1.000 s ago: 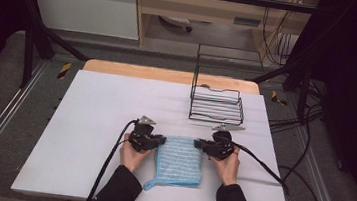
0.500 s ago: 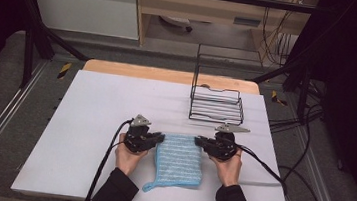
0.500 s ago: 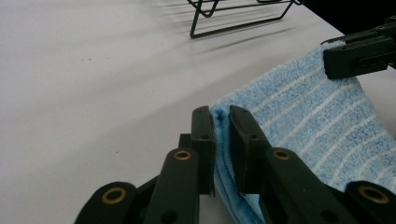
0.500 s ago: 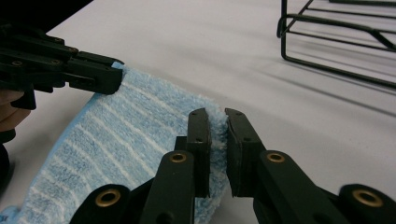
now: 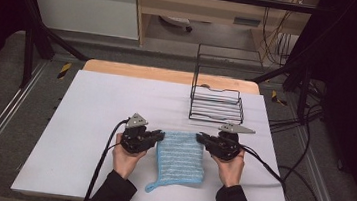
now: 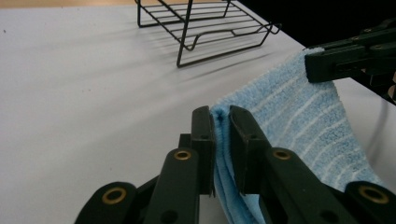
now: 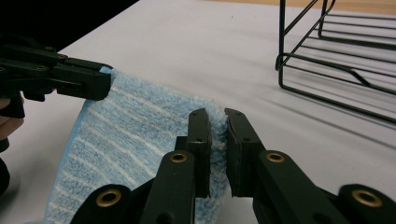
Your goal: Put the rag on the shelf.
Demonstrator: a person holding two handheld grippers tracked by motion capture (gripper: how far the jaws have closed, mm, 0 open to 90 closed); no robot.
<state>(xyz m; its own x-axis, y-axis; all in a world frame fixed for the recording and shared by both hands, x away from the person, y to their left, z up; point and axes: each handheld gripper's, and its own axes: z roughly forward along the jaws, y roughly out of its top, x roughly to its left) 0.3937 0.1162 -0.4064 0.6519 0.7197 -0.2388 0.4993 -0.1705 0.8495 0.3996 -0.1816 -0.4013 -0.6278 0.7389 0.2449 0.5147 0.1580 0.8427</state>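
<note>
A light blue striped towel (image 5: 179, 157) hangs between both grippers over the white table, its near end with a small loop resting on the table. My left gripper (image 5: 161, 136) is shut on the towel's far left corner (image 6: 220, 114). My right gripper (image 5: 198, 137) is shut on the far right corner (image 7: 217, 119). The far edge of the towel is stretched between the two and lifted off the table. In the left gripper view the right gripper's black jaws pinch the other corner at upper right.
A black wire rack (image 5: 216, 103) stands on the table just beyond the right gripper. The white table top (image 5: 91, 101) has free room to the left and behind. Cables trail from both grippers toward the near edge.
Both grippers have risen and moved away from the person, pulling the towel's far edge up and forward. The towel now hangs more steeply from the held corners.
</note>
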